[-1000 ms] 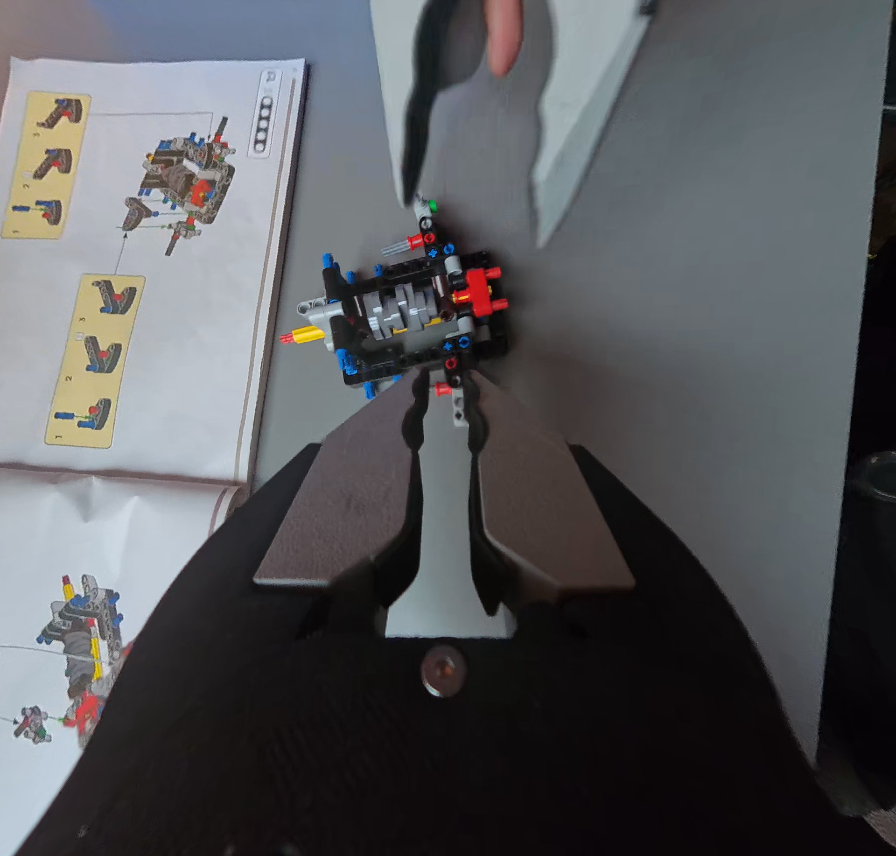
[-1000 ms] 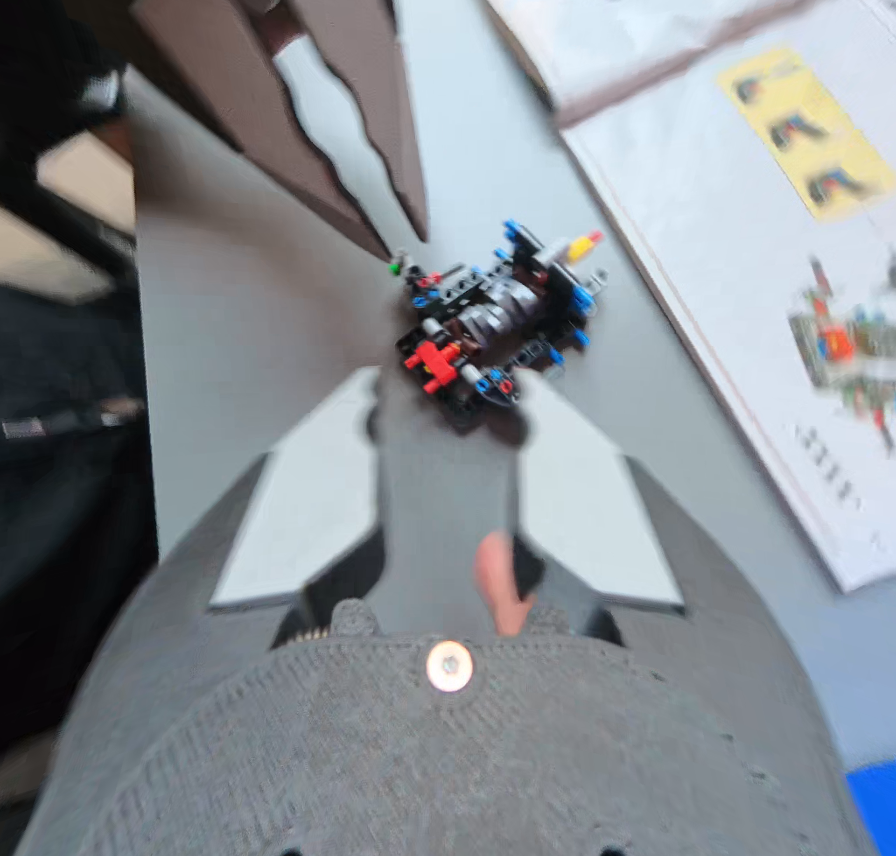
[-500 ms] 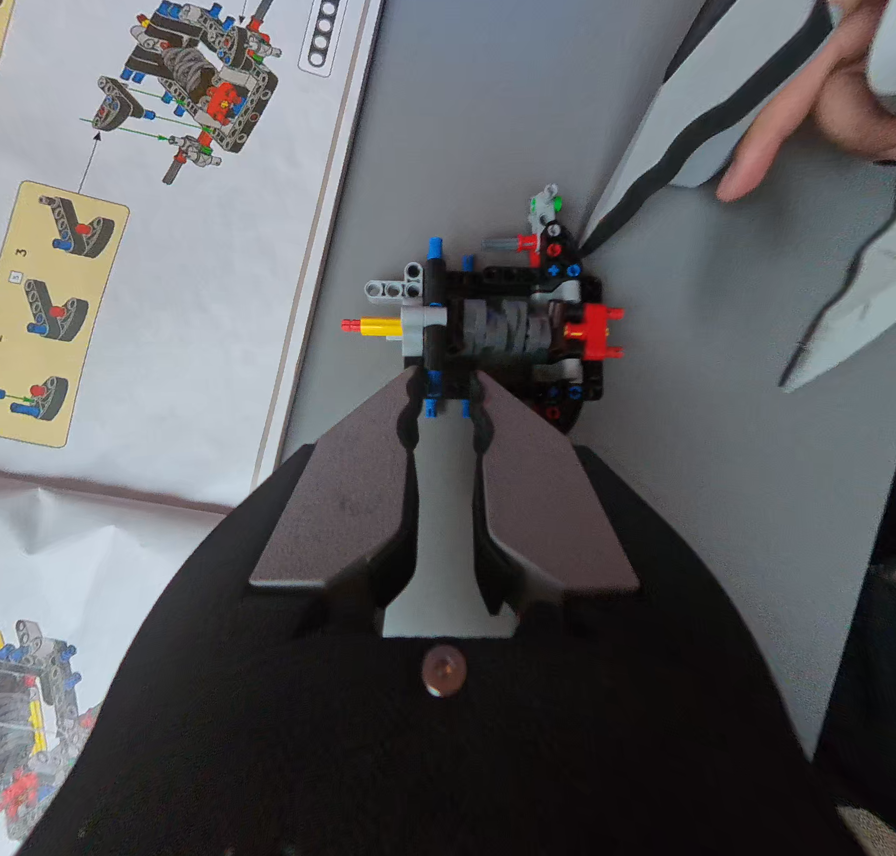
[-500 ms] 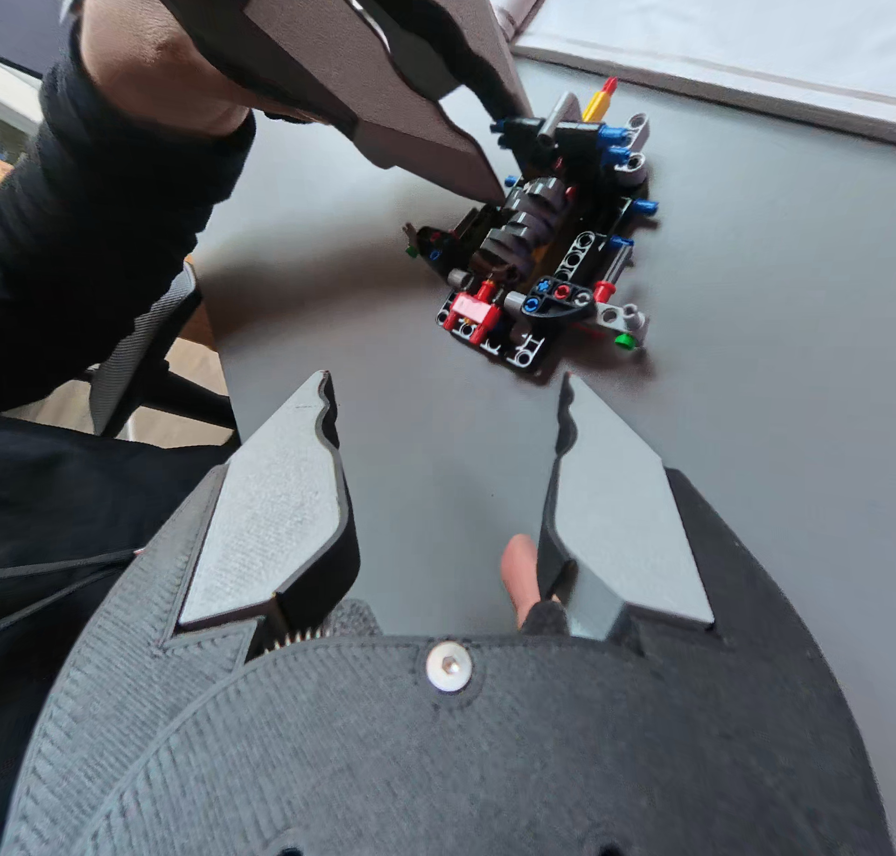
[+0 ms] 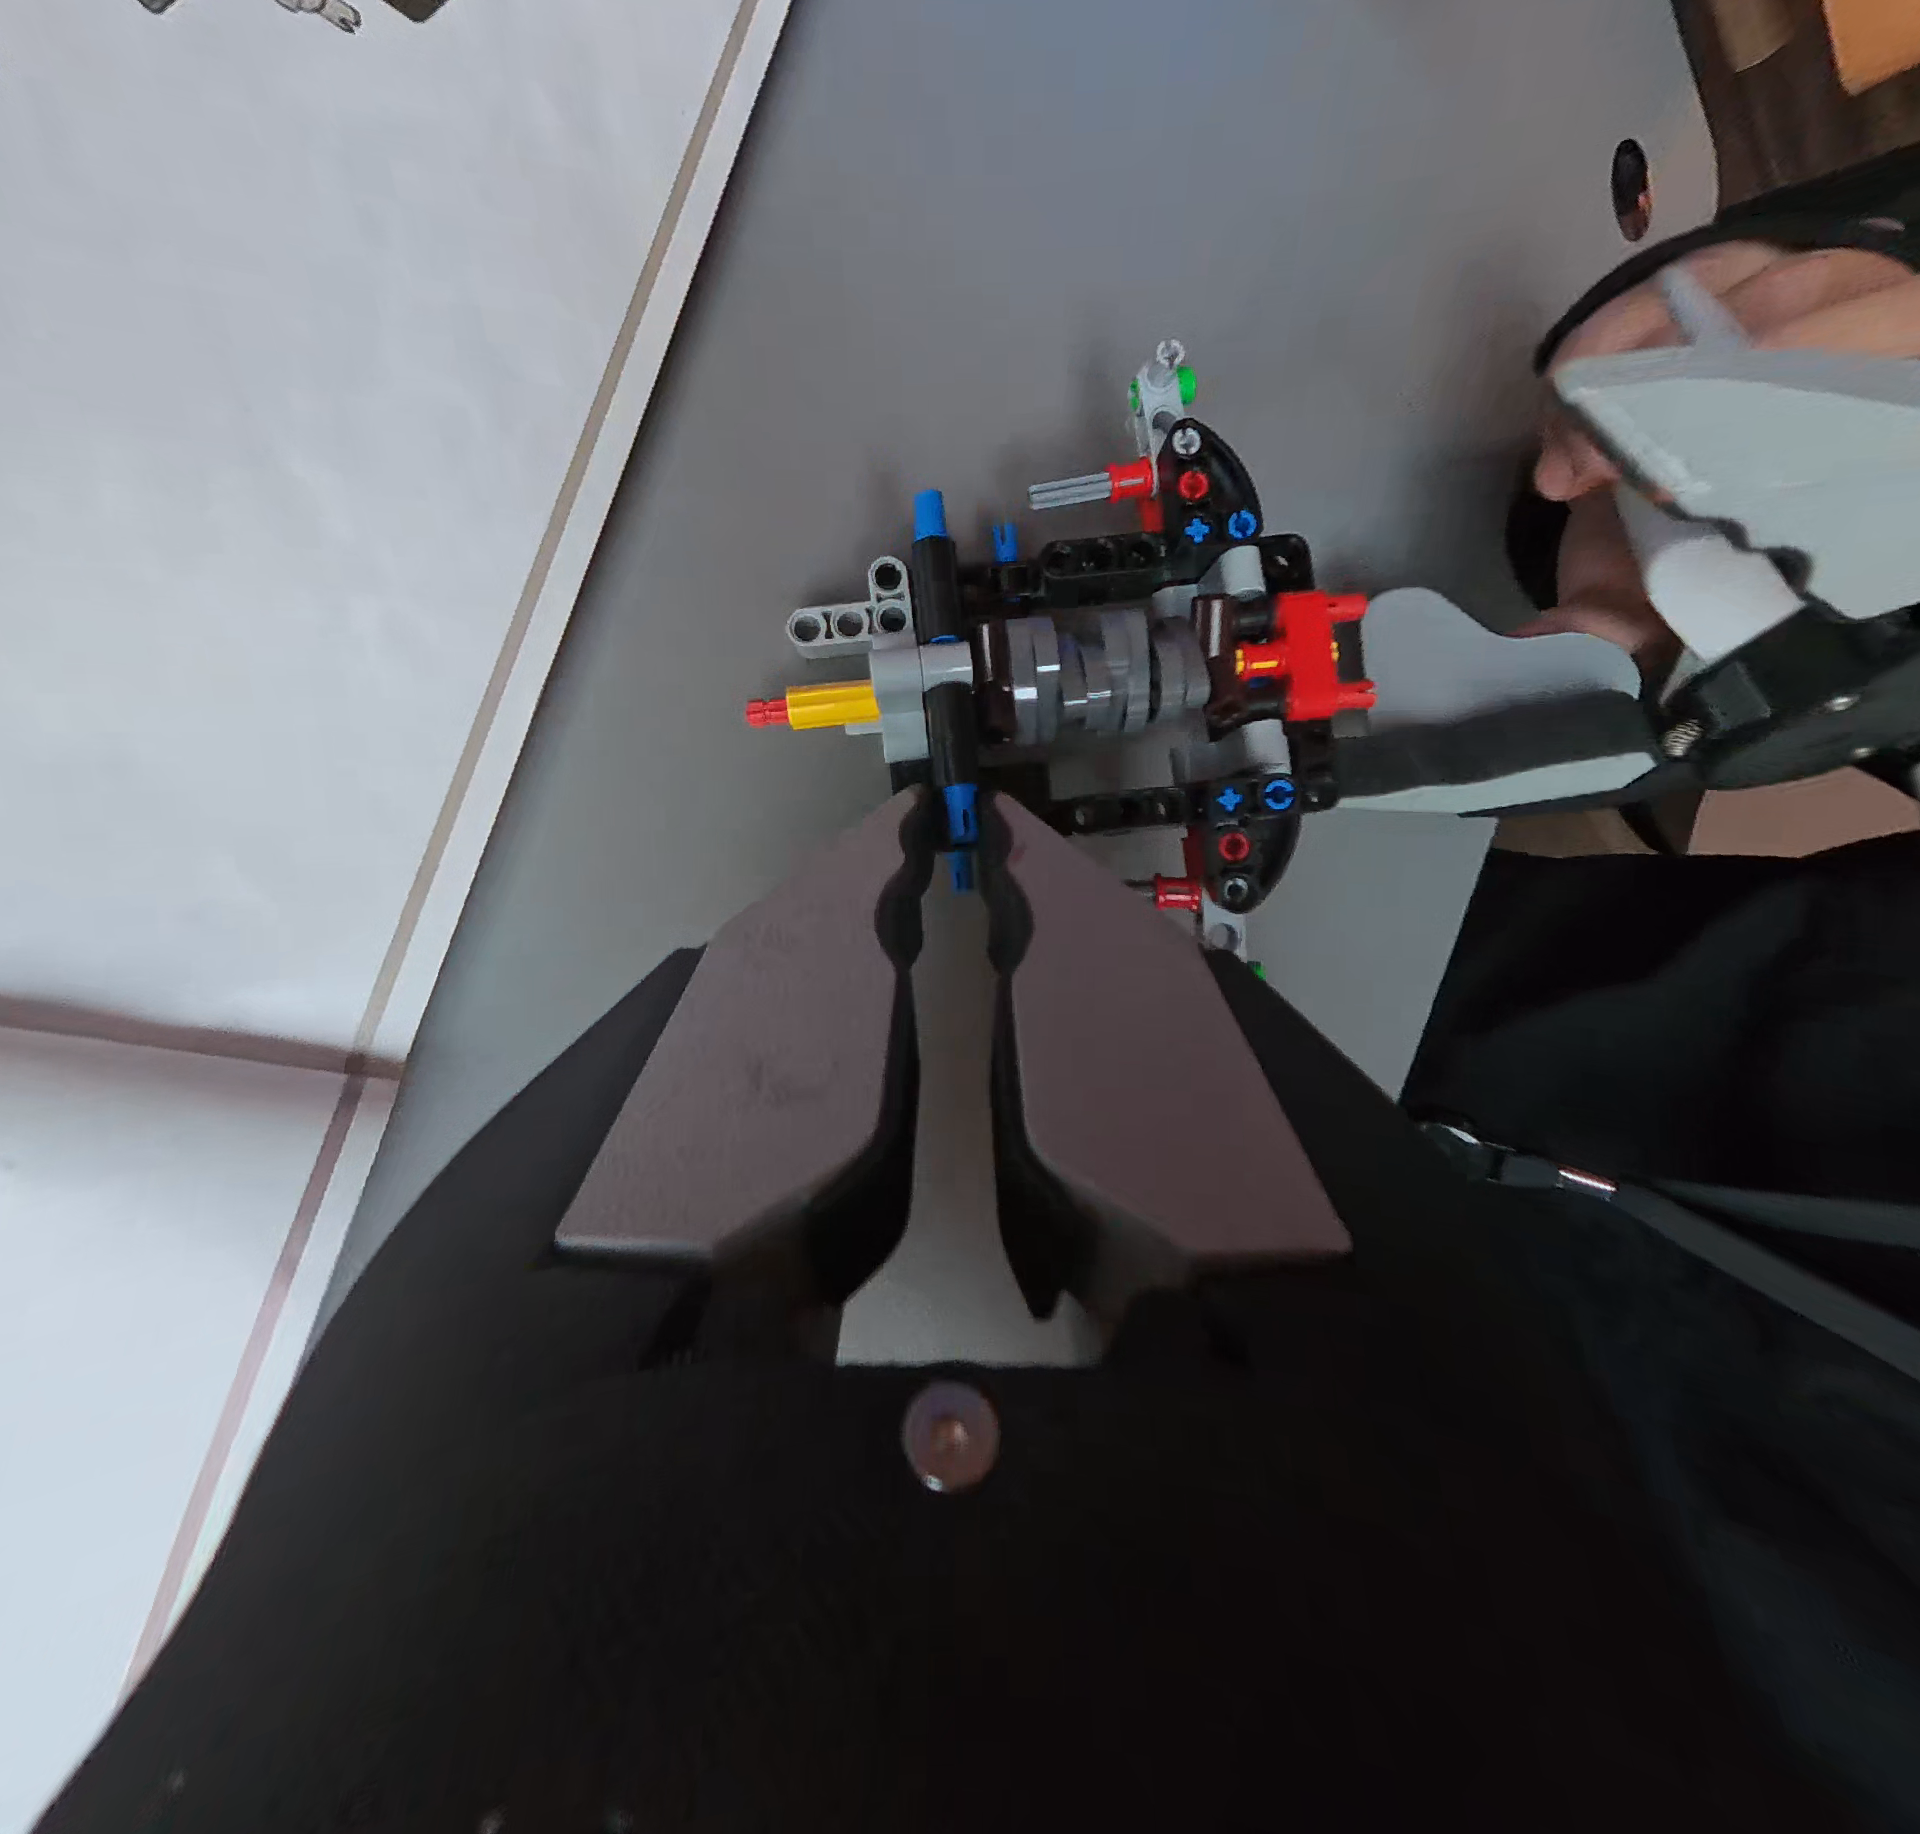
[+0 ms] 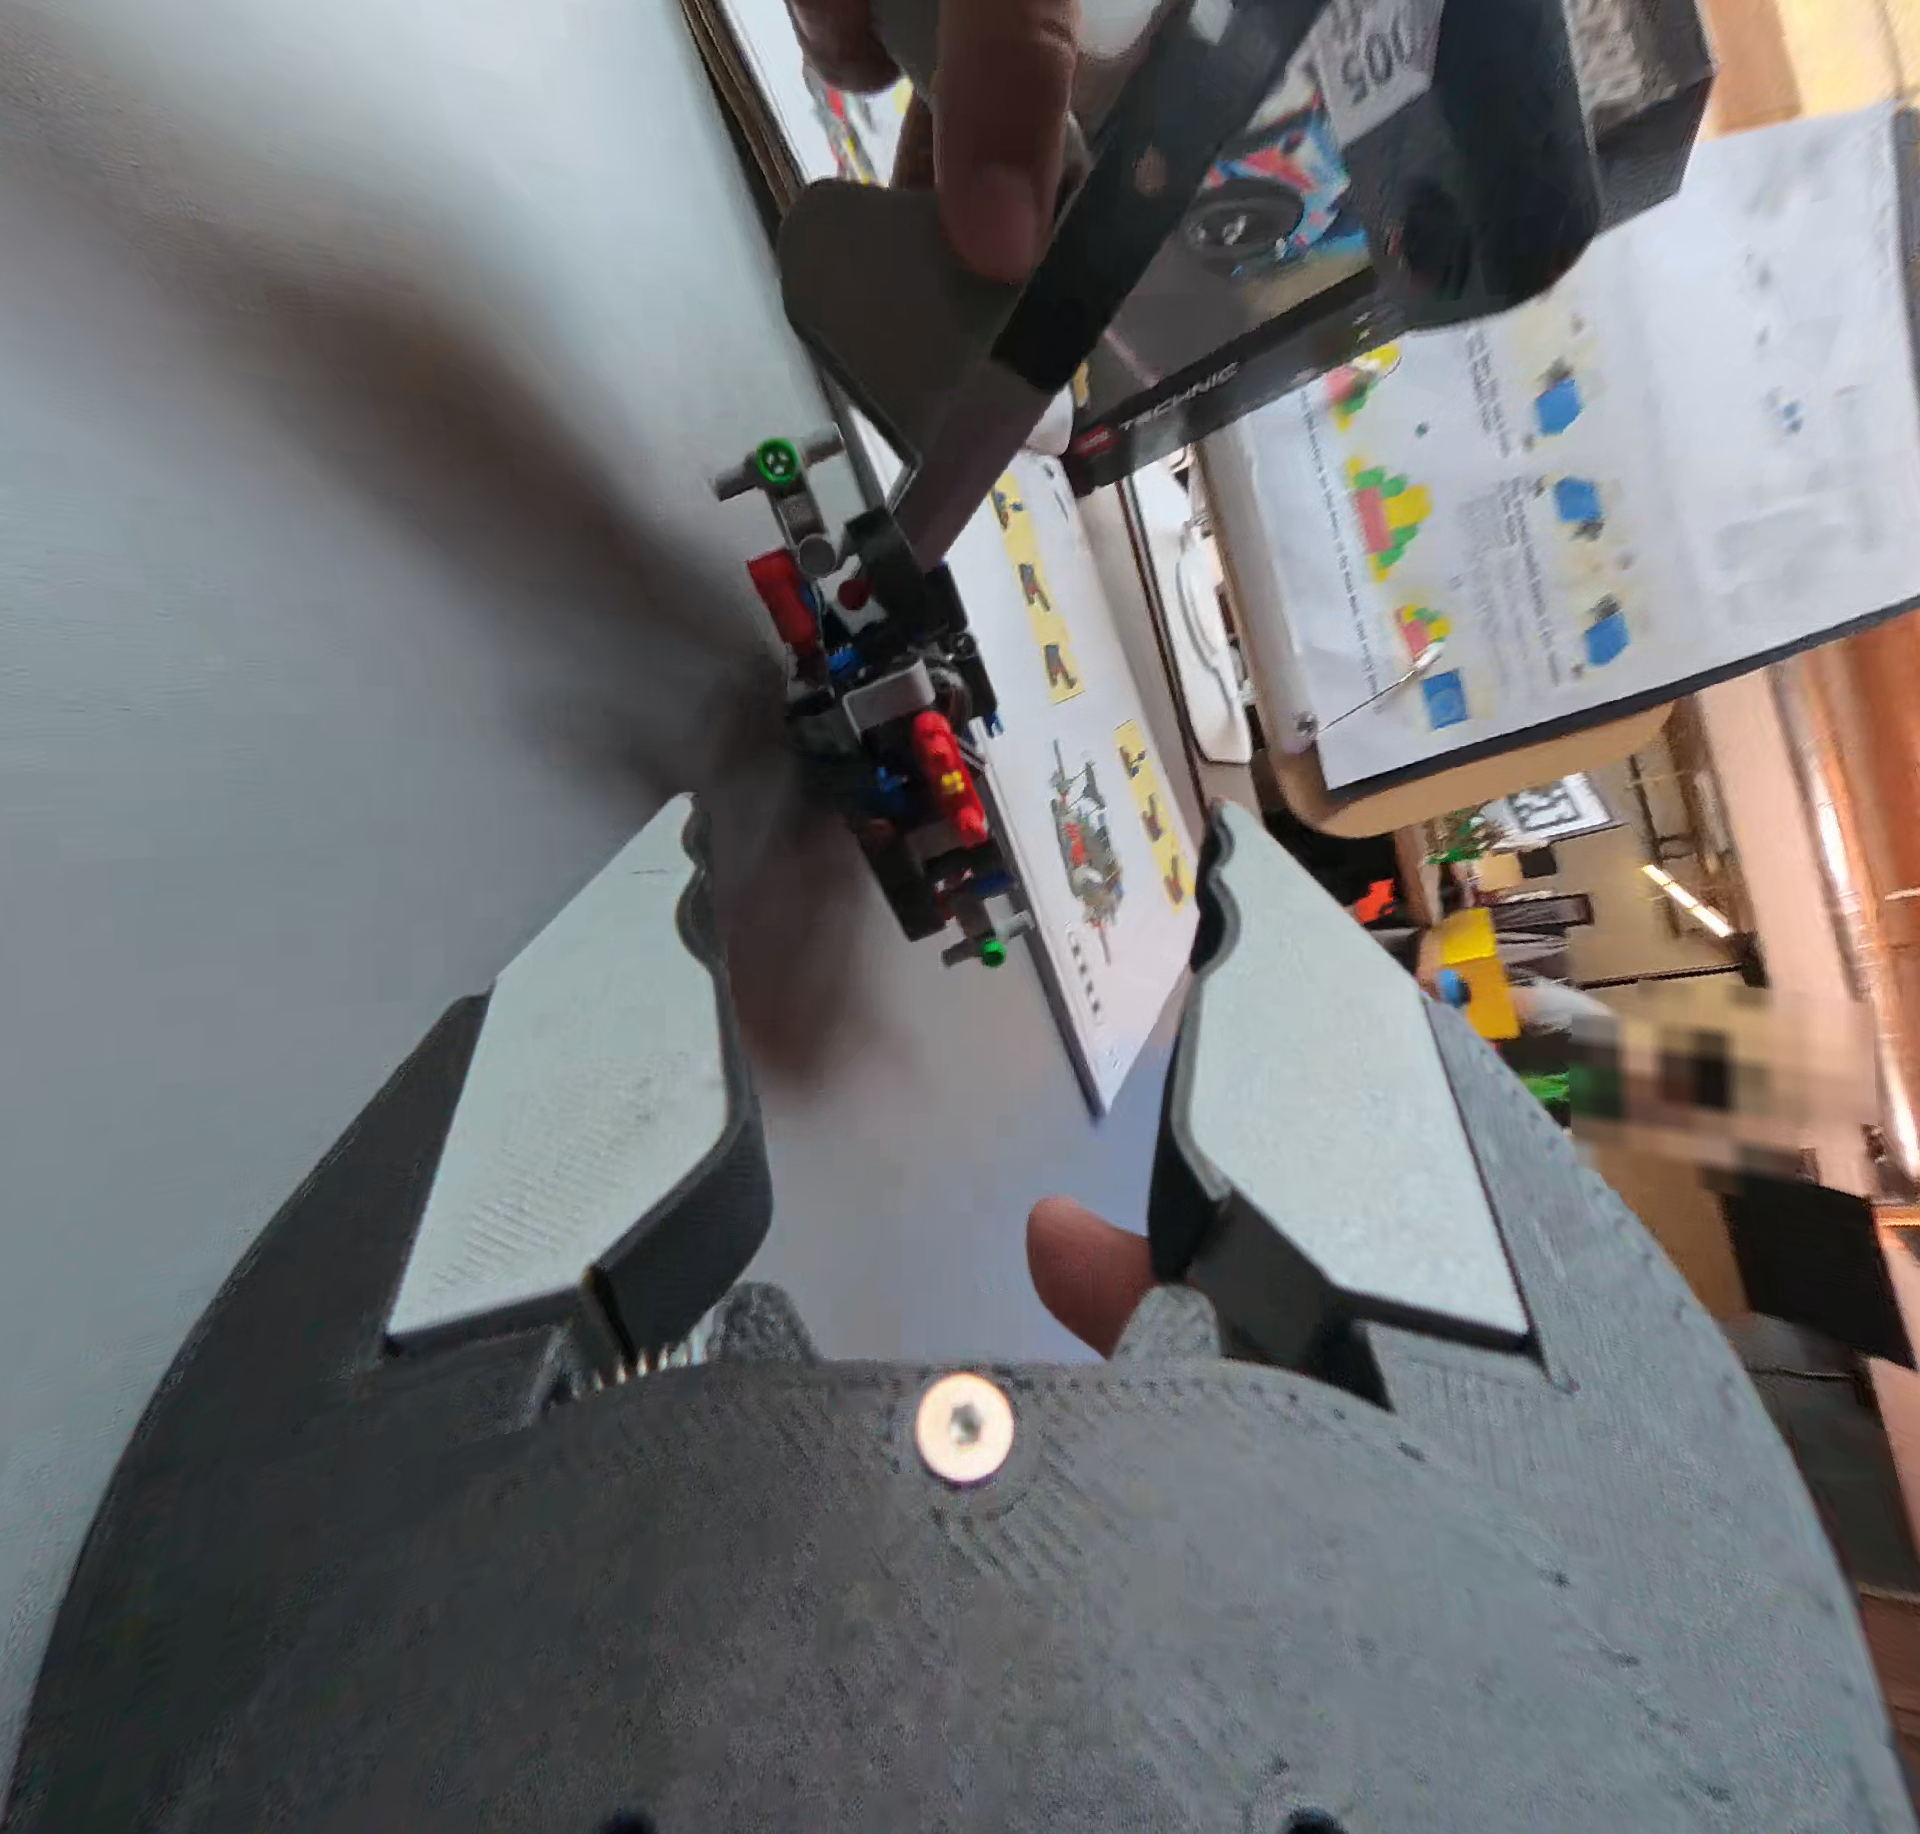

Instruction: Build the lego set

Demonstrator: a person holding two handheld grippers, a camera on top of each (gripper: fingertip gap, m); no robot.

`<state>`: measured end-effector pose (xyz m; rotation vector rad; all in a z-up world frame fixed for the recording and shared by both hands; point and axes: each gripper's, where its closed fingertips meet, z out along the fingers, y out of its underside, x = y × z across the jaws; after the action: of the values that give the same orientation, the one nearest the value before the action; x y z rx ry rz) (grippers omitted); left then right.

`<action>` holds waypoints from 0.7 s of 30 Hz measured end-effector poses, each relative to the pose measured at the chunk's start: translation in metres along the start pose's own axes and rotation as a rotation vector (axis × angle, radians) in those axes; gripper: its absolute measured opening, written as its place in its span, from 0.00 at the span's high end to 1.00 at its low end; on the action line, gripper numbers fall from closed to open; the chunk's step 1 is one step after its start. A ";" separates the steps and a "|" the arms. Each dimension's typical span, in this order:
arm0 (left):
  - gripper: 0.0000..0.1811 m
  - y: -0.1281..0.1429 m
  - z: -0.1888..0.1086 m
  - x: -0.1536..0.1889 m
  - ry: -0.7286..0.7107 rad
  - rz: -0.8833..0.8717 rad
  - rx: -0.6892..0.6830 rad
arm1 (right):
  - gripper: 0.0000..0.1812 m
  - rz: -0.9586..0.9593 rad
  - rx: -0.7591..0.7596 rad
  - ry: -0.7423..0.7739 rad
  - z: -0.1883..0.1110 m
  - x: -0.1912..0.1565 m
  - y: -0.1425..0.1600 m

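The partly built lego assembly (image 5: 1091, 672), a black frame with grey gears, a red block at one end and a yellow axle at the other, lies on the grey table (image 5: 1039, 174). My left gripper (image 5: 956, 818) has dark brown fingers. It is shut on the assembly's near side, at a blue pin on a black beam. My right gripper (image 6: 956, 839) is open and empty, held low just short of the assembly (image 6: 894, 714). In the left wrist view, one of its light grey fingers (image 5: 1475, 641) reaches the red block. The left gripper's fingers (image 6: 935, 413) come down onto the assembly from above.
The open instruction booklet (image 5: 312, 434) lies left of the assembly and also shows in the right wrist view (image 6: 1091, 849). A lego box (image 6: 1247, 350) and a printed sheet on a board (image 6: 1610, 454) stand beyond it. The table edge (image 5: 1455, 953) runs close on the right. Across from one pair of fingers to the other is roughly 8 centimetres.
My right gripper has swung round and dropped low, and its finger now reaches the assembly's red end. My left gripper has kept its hold on the assembly.
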<state>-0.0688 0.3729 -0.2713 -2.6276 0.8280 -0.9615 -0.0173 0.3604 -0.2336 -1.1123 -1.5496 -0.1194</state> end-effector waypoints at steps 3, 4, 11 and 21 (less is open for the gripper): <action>0.98 0.002 0.000 0.010 0.035 -0.012 -0.025 | 0.70 -0.096 0.043 -0.071 0.007 -0.012 -0.010; 0.98 0.002 0.001 0.013 0.050 -0.013 -0.030 | 0.72 -0.122 0.038 -0.071 0.010 -0.013 -0.009; 0.88 -0.018 -0.034 0.024 -0.049 0.241 0.239 | 0.86 0.068 0.127 -0.136 0.009 -0.006 -0.001; 0.84 -0.006 -0.010 0.061 -0.450 0.995 0.434 | 0.86 0.340 0.333 -0.277 -0.006 0.006 -0.005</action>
<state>-0.0350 0.3427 -0.2293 -1.6011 1.3699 -0.2139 -0.0160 0.3573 -0.2244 -1.1368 -1.5253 0.5243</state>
